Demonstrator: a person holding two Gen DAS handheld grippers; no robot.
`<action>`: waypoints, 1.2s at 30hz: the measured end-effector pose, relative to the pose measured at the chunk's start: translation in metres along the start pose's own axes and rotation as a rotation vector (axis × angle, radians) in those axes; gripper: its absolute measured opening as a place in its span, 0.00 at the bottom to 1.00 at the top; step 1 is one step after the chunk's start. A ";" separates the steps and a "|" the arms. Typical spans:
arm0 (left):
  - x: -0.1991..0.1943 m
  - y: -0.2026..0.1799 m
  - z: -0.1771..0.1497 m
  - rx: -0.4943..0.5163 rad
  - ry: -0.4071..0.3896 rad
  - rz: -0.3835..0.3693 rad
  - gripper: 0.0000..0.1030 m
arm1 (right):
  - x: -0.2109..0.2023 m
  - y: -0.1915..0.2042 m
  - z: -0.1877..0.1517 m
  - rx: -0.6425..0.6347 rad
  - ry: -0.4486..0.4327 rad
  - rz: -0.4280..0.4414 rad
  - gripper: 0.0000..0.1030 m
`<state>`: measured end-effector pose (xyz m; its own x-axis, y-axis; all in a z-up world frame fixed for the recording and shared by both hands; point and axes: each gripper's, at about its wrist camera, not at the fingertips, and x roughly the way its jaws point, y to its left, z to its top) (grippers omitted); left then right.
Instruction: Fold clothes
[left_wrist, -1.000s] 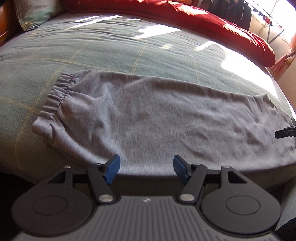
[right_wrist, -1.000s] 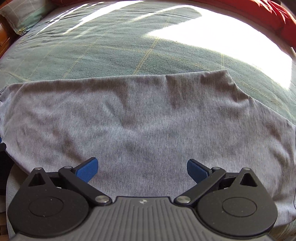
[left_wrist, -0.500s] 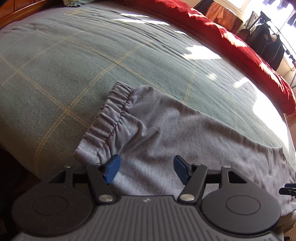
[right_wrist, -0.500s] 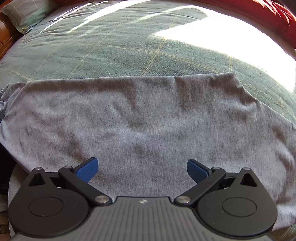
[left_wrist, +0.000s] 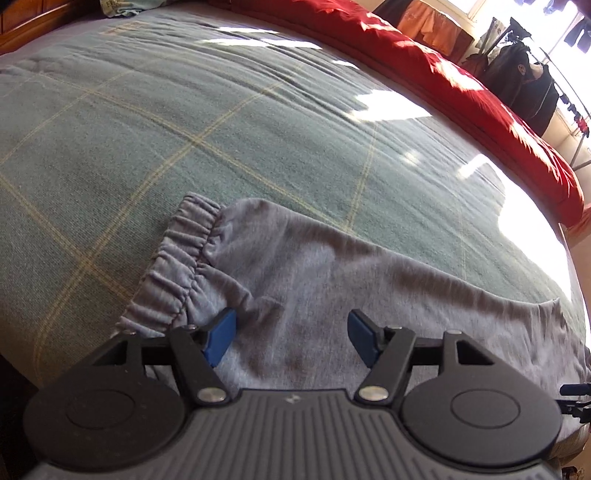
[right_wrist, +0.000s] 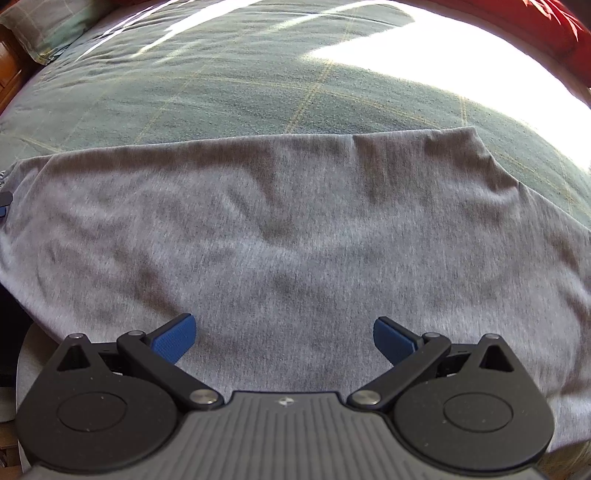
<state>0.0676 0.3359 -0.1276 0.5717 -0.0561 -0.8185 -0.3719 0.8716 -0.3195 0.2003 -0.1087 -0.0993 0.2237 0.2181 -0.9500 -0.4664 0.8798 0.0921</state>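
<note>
The left hand-held gripper (left_wrist: 291, 338) has swung from the middle of the grey trousers (left_wrist: 332, 288) toward the elastic waistband (left_wrist: 177, 269), which now sits just ahead of its left finger. It looks to be lining up a grasp near that end, so the fold has probably not begun. The trousers lie flat and lengthwise along the near edge of the bed (left_wrist: 184, 129). The left gripper is low over the cloth, angled toward the waistband corner, jaws apart and holding nothing. The right hand-held gripper (right_wrist: 284, 338) has barely moved; it hovers over the middle of the trousers (right_wrist: 295, 229), jaws spread wide and empty, pointing across the bed (right_wrist: 258, 85).
</note>
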 end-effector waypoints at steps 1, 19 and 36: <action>-0.001 -0.001 -0.002 0.005 0.002 0.017 0.65 | 0.001 -0.001 0.000 0.002 0.000 -0.001 1.00; -0.023 -0.045 -0.028 0.107 0.003 0.087 0.67 | 0.007 -0.031 -0.009 0.092 -0.002 -0.002 1.00; -0.072 0.081 -0.041 -0.482 -0.149 -0.118 0.65 | 0.016 -0.023 -0.015 0.068 0.021 0.018 1.00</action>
<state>-0.0334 0.3908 -0.1141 0.7151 -0.0399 -0.6979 -0.5734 0.5377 -0.6182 0.2018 -0.1314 -0.1215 0.1969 0.2261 -0.9540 -0.4108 0.9025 0.1291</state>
